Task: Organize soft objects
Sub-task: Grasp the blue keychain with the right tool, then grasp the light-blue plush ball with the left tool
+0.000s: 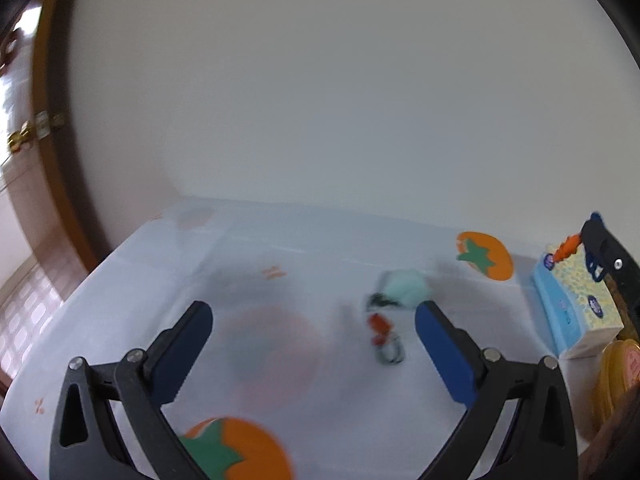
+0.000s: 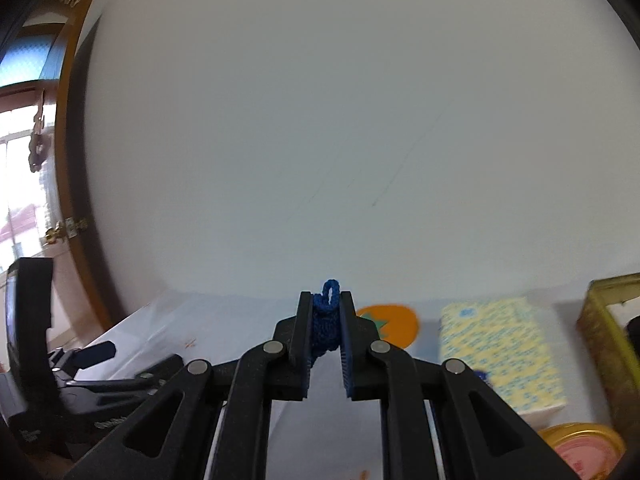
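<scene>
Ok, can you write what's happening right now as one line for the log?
right gripper: shut on blue knitted cord | left gripper: open, nothing held | mint soft object: on table

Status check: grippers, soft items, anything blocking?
Right hand-held gripper shut on blue knitted cord. Left hand-held gripper open, empty. Mint pom-pom on table, nothing blocking.

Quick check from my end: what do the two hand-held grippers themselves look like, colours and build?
Both match. The left hand-held gripper has black plastic linkage arms with triangular cut-outs, silver round pivot pins and blue ridged pads on its fingers. The right hand-held gripper shows the same black arms, silver pins and blue pads. No cables or sleeves are visible.
</scene>
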`<state>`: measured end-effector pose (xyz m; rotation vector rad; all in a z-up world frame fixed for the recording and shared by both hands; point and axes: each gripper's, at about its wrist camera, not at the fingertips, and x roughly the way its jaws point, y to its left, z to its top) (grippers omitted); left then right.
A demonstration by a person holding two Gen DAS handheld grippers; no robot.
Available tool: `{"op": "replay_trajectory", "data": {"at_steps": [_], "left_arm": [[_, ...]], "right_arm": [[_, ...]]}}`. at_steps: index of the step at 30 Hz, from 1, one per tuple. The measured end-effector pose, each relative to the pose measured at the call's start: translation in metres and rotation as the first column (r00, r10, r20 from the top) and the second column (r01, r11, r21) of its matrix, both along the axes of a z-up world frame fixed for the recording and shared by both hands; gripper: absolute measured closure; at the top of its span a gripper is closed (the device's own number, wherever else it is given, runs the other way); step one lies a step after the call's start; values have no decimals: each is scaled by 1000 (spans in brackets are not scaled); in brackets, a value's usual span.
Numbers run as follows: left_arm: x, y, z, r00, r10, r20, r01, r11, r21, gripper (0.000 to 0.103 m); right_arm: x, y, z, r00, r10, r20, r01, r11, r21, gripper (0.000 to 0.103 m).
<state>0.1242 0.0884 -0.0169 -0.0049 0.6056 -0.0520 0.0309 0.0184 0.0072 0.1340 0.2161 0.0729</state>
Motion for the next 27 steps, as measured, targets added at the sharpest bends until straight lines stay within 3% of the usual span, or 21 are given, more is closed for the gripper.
{"op": "replay_trajectory", "data": {"at_steps": [4, 6, 7, 9, 11, 13, 18, 20, 24, 27], "left_arm": [[29, -37, -4, 996, -78, -39, 80, 996, 42, 3], [49, -52, -12, 987, -117, -107, 125, 990, 70, 14], [61, -57, -17, 980, -132, -145, 142, 988, 58, 21], [76, -60, -23, 968, -151, -199, 158, 987, 19, 26], [91, -61, -30, 958, -145, -250, 148, 989, -6, 40], [100, -62, -37, 944, -139, -299, 143, 990, -9, 41], [98, -61, -34, 945, -137, -298, 138, 990, -19, 43], [96, -53, -32, 952, -107, -287, 102, 994, -34, 74], [88, -34, -24, 952, -190, -239, 143, 969, -199, 75], [66, -24, -7, 975, -192, -109, 161, 957, -243, 75]], "right_arm": [[-6, 1, 3, 999, -27, 36, 28, 999, -22, 90], [-4, -2, 4, 999, -30, 33, 30, 999, -14, 90], [-2, -2, 4, 999, -31, 28, 31, 999, -12, 90], [-2, -5, 5, 999, -30, 19, 30, 1000, -6, 90], [0, -6, 4, 1000, -26, 9, 26, 1000, 1, 90], [4, -8, 4, 1000, -22, -7, 22, 1000, 10, 90], [15, -14, 6, 999, -18, -26, 19, 1000, 21, 90], [17, -12, 7, 1000, -19, -19, 19, 1000, 15, 90], [19, -16, 8, 1000, -22, -11, 22, 1000, 6, 90], [19, -16, 8, 1000, -29, -6, 29, 1000, 11, 90]]}}
